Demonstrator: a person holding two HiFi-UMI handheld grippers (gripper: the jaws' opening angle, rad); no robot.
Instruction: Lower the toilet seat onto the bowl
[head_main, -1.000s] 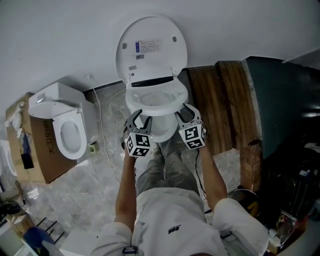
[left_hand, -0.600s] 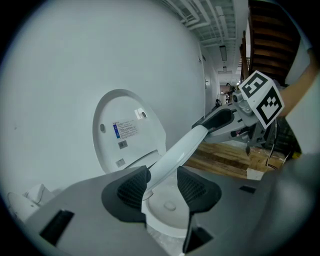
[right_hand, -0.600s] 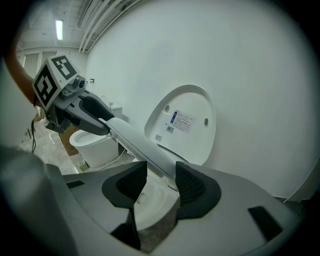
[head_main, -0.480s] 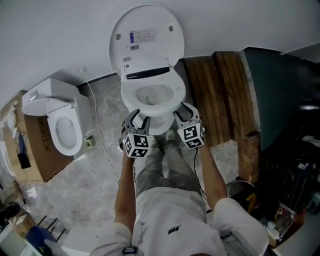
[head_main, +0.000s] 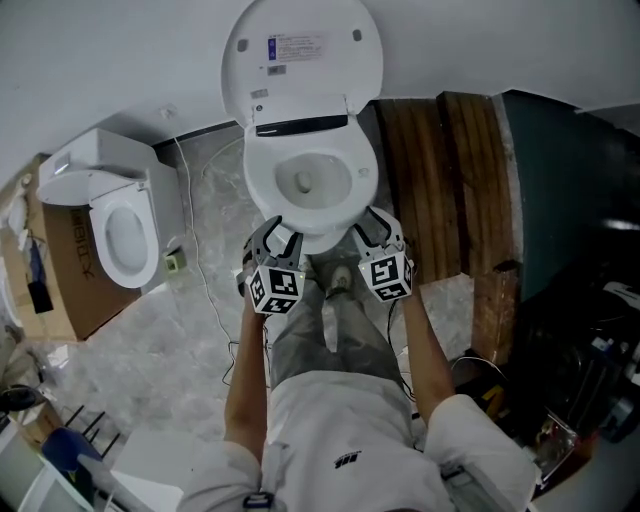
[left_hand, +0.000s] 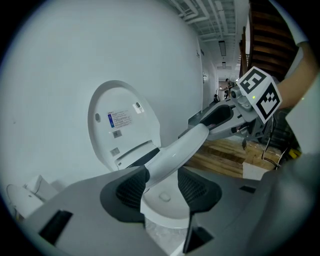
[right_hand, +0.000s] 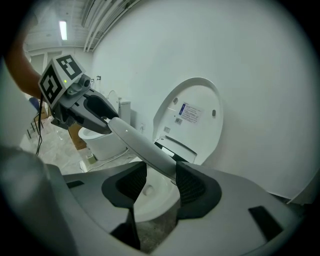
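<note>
A white toilet stands against the wall with its lid (head_main: 300, 50) upright. The toilet seat (head_main: 262, 185) lies low over the bowl (head_main: 310, 240), its front edge lifted a little off the rim. My left gripper (head_main: 283, 232) is at the seat's front left. In the left gripper view the seat (left_hand: 175, 152) runs between the jaws of the left gripper (left_hand: 162, 182); they are opening and the seat leans on one pad only. My right gripper (head_main: 365, 225) is at the front right. In the right gripper view the right gripper (right_hand: 160, 182) is shut on the seat (right_hand: 142, 145).
A second white toilet (head_main: 125, 235) sits to the left beside a cardboard box (head_main: 60, 270). A thin cable (head_main: 200, 250) trails over the marble floor. Wooden boards (head_main: 440, 190) lie right of the bowl, with dark clutter (head_main: 580, 380) beyond. The person's legs stand just before the bowl.
The seat has swung down from a tilt to nearly flat over the bowl. Both grippers kept their places at its front, and the head view now looks more steeply down.
</note>
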